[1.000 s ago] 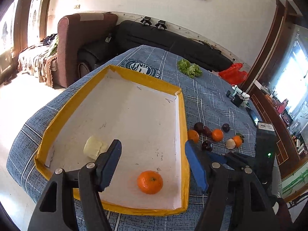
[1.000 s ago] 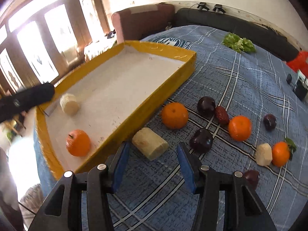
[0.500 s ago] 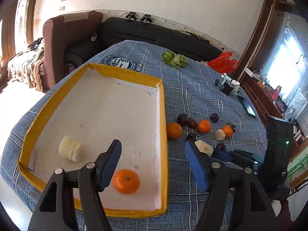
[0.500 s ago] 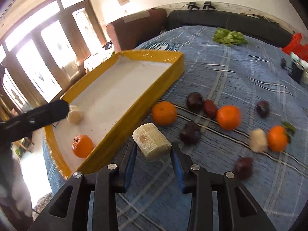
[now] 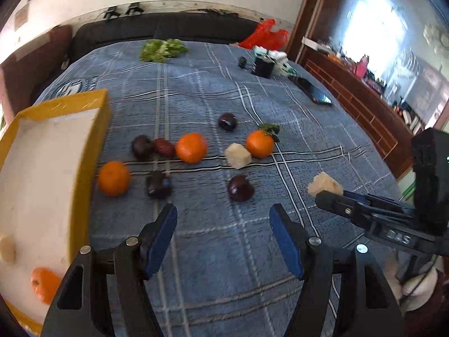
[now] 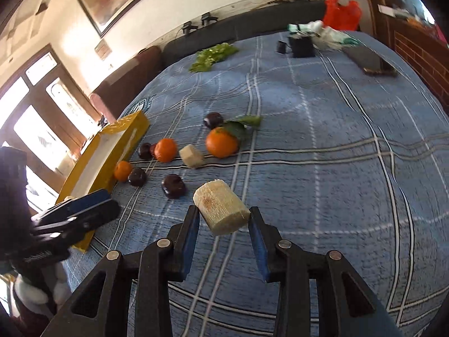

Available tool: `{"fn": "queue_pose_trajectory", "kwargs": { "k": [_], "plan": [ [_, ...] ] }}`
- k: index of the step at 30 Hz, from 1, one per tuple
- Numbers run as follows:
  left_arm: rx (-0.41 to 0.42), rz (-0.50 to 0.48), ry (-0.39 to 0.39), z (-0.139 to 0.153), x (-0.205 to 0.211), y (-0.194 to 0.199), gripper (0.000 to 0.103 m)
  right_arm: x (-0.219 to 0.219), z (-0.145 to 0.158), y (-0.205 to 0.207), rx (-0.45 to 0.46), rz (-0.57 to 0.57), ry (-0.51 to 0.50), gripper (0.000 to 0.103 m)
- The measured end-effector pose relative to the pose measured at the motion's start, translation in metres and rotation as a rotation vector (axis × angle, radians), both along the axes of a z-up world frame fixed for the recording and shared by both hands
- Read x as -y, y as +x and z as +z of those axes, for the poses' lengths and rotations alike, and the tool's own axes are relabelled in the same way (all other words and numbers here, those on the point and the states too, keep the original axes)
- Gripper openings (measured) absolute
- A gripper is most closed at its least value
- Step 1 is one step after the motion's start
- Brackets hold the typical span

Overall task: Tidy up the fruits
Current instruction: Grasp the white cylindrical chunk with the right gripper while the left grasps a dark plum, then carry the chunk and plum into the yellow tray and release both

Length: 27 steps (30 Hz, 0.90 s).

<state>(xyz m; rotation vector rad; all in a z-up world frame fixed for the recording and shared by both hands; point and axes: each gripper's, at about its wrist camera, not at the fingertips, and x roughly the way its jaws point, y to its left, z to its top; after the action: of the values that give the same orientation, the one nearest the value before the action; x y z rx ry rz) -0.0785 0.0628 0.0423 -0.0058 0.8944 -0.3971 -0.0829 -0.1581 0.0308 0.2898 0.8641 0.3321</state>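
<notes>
My right gripper [image 6: 223, 219] is shut on a pale sugarcane chunk [image 6: 221, 210] and holds it above the blue plaid cloth; it also shows in the left wrist view [image 5: 325, 186]. My left gripper [image 5: 224, 221] is open and empty, just short of a dark plum [image 5: 240, 188]. Oranges [image 5: 113, 178] [image 5: 191, 147] [image 5: 259, 143], plums [image 5: 141, 146] [image 5: 227, 121], a red date [image 5: 164, 146] and another pale chunk [image 5: 238, 156] lie on the cloth. The yellow tray [image 5: 92, 140] at left holds an orange [image 5: 43, 283] and a pale chunk [image 5: 7, 248].
At the far end of the cloth lie green lettuce [image 5: 162, 49], a black box [image 5: 262, 67], a phone [image 5: 315, 92] and a red bag [image 5: 265, 38]. A dark sofa [image 5: 168, 28] runs behind the table. A wooden cabinet [image 5: 364, 106] stands at right.
My right gripper closed on the sugarcane chunk and lifted it off the cloth to the right. My left gripper swung right, from over the tray to the loose fruit.
</notes>
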Motion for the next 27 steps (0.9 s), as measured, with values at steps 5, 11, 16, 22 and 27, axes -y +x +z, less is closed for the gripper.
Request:
{"fn": "queue_pose_trajectory", "kwargs": {
  "k": [5,11,16,22,27],
  "plan": [
    [-0.009,-0.038,0.039,-0.016,0.028,0.024,0.067,0.004,0.005,-0.003,0.017,0.004,0.017,0.039],
    [-0.024,-0.056,0.083,-0.029,0.04,0.032,0.028,-0.003,0.007,-0.008,0.033,0.028,0.02,0.039],
    [-0.022,-0.026,0.057,-0.028,0.032,0.032,0.027,-0.015,0.008,-0.01,0.032,0.04,0.007,0.039],
    [0.007,0.049,-0.034,-0.001,-0.007,0.015,0.027,-0.033,0.018,-0.013,0.043,0.067,-0.011,0.04],
    [0.064,0.186,-0.067,0.025,-0.067,-0.005,0.027,-0.071,0.032,-0.015,0.067,0.145,-0.03,0.04]
  ]
}}
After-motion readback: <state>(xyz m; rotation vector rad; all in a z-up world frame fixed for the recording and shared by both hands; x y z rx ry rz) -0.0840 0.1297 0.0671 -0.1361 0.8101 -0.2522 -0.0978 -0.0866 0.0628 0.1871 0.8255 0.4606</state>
